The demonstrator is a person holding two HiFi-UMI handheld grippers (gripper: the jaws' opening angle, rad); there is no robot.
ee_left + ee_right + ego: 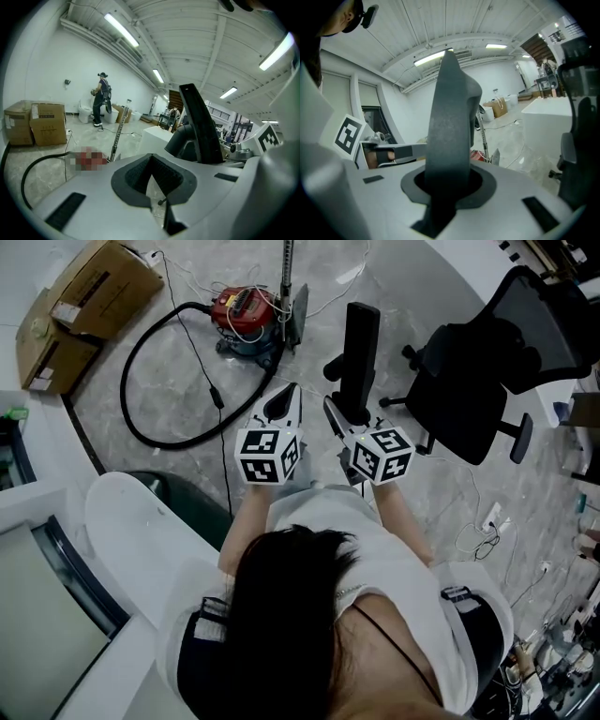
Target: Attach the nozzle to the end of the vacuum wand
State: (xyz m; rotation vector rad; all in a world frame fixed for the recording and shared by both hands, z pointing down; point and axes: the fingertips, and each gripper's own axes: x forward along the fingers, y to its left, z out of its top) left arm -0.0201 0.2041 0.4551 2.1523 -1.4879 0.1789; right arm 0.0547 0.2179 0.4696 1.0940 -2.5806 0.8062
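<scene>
The black vacuum nozzle point(359, 354) stands upright in my right gripper point(345, 418), which is shut on its lower end; in the right gripper view the nozzle point(451, 136) rises from between the jaws of that gripper point(450, 180). My left gripper point(286, 397) is shut and holds nothing, level with the right one and just left of it. Its jaws point(152, 161) meet in the left gripper view, with the nozzle point(199, 124) to their right. On the floor ahead sits the red vacuum cleaner point(246, 313), and the metal wand point(287, 273) stands upright beside it. That wand point(117, 133) stands well beyond both grippers.
A black hose point(150, 362) loops across the floor to the left of the vacuum. A black office chair point(478, 381) stands at the right. Cardboard boxes point(80, 310) lie far left. A white curved desk point(131, 531) is near left. A person point(101, 98) stands far off.
</scene>
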